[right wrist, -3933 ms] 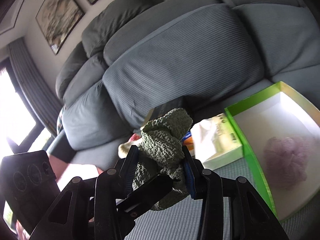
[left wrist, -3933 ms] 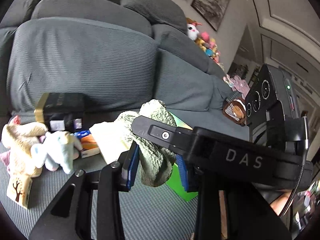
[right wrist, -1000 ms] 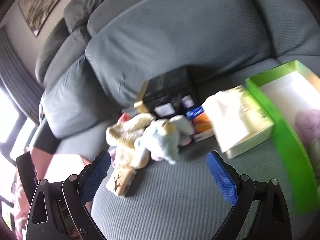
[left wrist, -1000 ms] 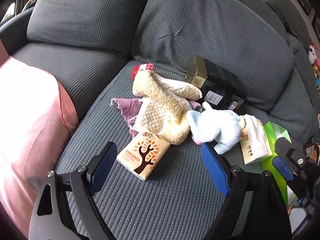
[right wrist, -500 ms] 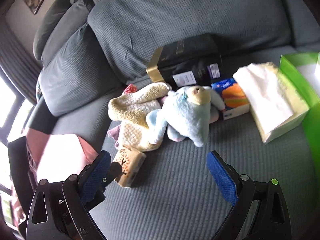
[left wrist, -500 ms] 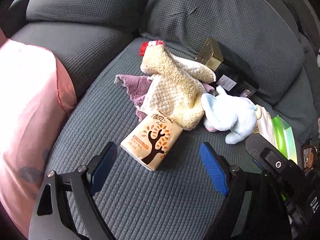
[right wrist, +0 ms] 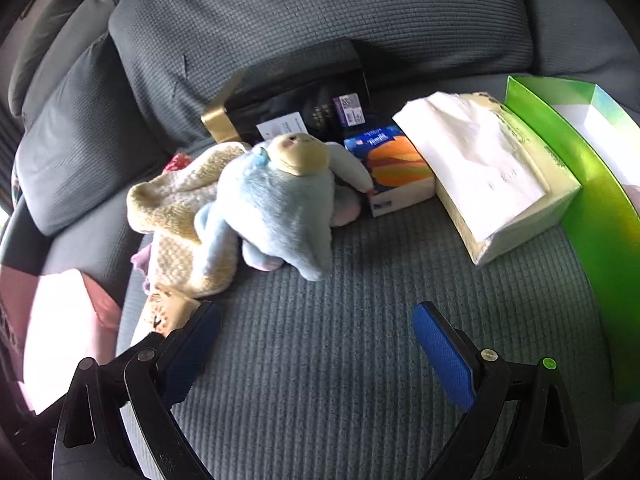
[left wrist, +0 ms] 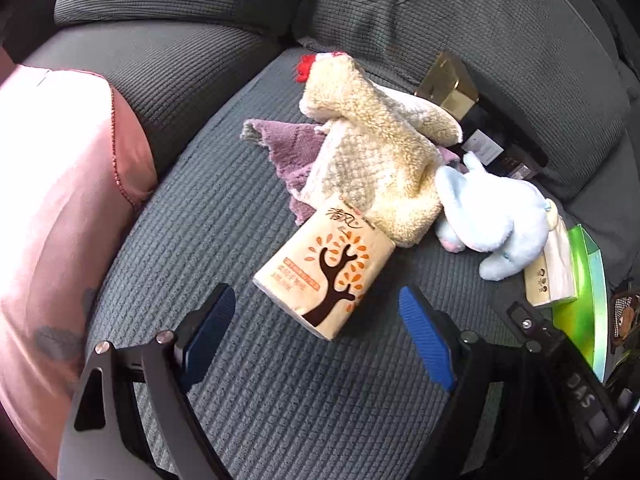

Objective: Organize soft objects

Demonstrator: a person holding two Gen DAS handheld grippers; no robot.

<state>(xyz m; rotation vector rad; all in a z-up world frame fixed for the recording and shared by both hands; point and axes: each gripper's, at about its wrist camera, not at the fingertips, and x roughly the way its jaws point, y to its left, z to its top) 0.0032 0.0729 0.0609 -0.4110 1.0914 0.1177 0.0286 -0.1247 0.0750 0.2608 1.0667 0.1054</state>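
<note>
On the grey sofa seat lie a cream chicken-shaped towel toy, a purple cloth under it and a light blue plush rabbit. The rabbit and the cream toy also show in the right wrist view. My left gripper is open and empty, just short of a tissue pack with a tree print. My right gripper is open and empty, in front of the rabbit. A green box stands at the right.
A black and gold box leans on the back cushion. A blue and orange tissue pack and a white tissue box lie between the rabbit and the green box. A pink-clothed leg is at the left.
Both grippers held a green knitted cloth 3.9 s ago; now both are open and empty. Both have since moved down and closer to the pile on the seat.
</note>
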